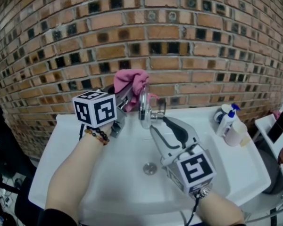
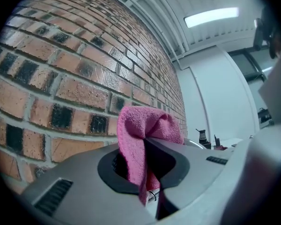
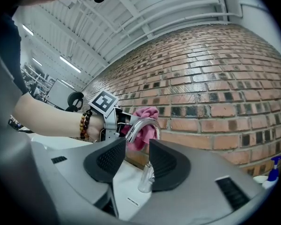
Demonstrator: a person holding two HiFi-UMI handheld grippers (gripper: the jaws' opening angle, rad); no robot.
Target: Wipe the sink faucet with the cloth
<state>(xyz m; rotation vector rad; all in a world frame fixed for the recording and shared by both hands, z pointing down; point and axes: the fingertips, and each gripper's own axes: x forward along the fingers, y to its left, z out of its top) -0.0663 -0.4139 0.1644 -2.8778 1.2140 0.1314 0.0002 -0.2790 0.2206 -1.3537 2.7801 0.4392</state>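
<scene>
My left gripper (image 1: 124, 100) is shut on a pink cloth (image 1: 131, 82) and holds it up against the brick wall, just left of the chrome faucet (image 1: 144, 105). In the left gripper view the cloth (image 2: 144, 128) bulges out between the jaws of the left gripper (image 2: 148, 168). My right gripper (image 1: 156, 123) reaches over the basin to the faucet's spout, its jaws partly apart. In the right gripper view the faucet (image 3: 141, 126) arches just beyond the right gripper (image 3: 138, 156). The spout's end shows in the gap without being pinched. The cloth (image 3: 146, 120) and left gripper (image 3: 116, 123) are behind it.
The white sink (image 1: 66, 142) has a drain (image 1: 150, 168) in its middle. A spray bottle (image 1: 228, 119) and another bottle (image 1: 237, 133) stand on its right rim. The brick wall (image 1: 188, 41) rises straight behind. A black chair (image 1: 2, 152) stands on the floor at the left.
</scene>
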